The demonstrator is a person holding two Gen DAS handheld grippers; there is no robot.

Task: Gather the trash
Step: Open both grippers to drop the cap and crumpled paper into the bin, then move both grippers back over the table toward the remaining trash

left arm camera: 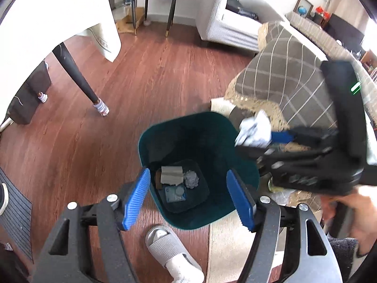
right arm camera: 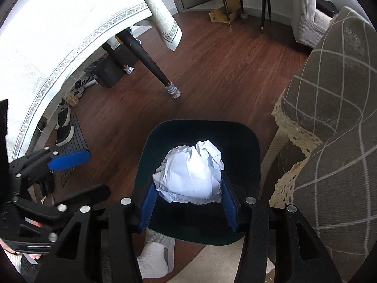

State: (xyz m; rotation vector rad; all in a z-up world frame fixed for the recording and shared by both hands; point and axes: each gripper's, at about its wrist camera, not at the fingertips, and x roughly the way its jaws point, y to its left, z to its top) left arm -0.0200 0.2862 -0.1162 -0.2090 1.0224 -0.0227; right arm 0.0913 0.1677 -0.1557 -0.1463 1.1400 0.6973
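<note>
A dark teal trash bin (left arm camera: 165, 127) stands on the wood floor; it also shows in the right wrist view (right arm camera: 245, 136). Inside lie a crumpled paper ball (left arm camera: 192, 179), a folded cardboard piece (left arm camera: 171, 175) and a blue packet (left arm camera: 175, 193). My right gripper (right arm camera: 188, 202) is shut on a crumpled white paper wad (right arm camera: 190, 176) and holds it above the bin's mouth. In the left wrist view that gripper (left arm camera: 256, 139) and the wad (left arm camera: 254, 129) sit over the bin's right rim. My left gripper (left arm camera: 188, 198) is open and empty above the bin's near side.
A table with a white cloth (right arm camera: 47, 47) and dark legs (right arm camera: 150, 63) stands at the left. A plaid cushion (right arm camera: 334, 122) on a lace-covered seat is at the right. Shoes (right arm camera: 64, 132) lie on a mat. My slippered foot (left arm camera: 169, 247) is beside the bin.
</note>
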